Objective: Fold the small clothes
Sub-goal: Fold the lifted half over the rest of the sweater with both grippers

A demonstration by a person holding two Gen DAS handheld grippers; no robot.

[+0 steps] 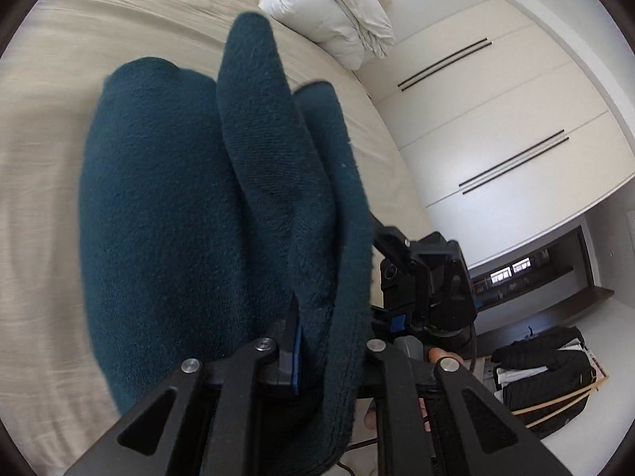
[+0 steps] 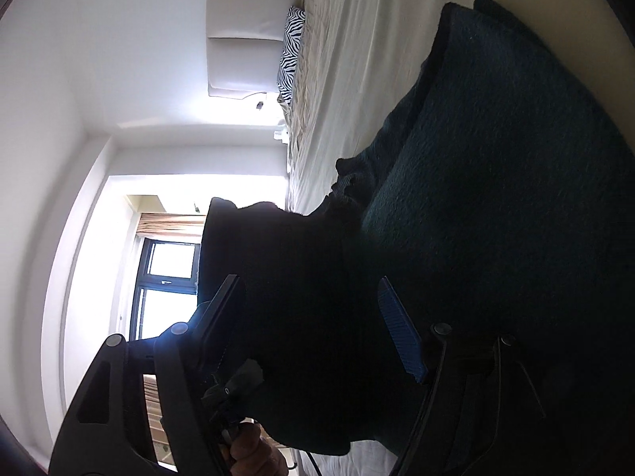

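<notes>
A dark teal knitted garment (image 1: 166, 214) hangs lifted above the beige bed (image 1: 47, 127). My left gripper (image 1: 313, 341) is shut on a thick fold of it; the cloth drapes over the fingers and hides the tips. The other gripper's body (image 1: 428, 277) shows just right of the cloth. In the right wrist view the same garment (image 2: 496, 182) fills the right side, and my right gripper (image 2: 313, 317) has a bunch of dark cloth between its jaws, which stand apart around it. A blue pad (image 2: 399, 333) shows on one finger.
A white folded duvet (image 1: 337, 12) lies at the far end of the bed. White wardrobe doors (image 1: 496, 119) stand to the right, with a box of dark clothes (image 1: 543, 377) on the floor. A zebra-print pillow (image 2: 291, 51) lies by the headboard; a window (image 2: 166, 289) is behind.
</notes>
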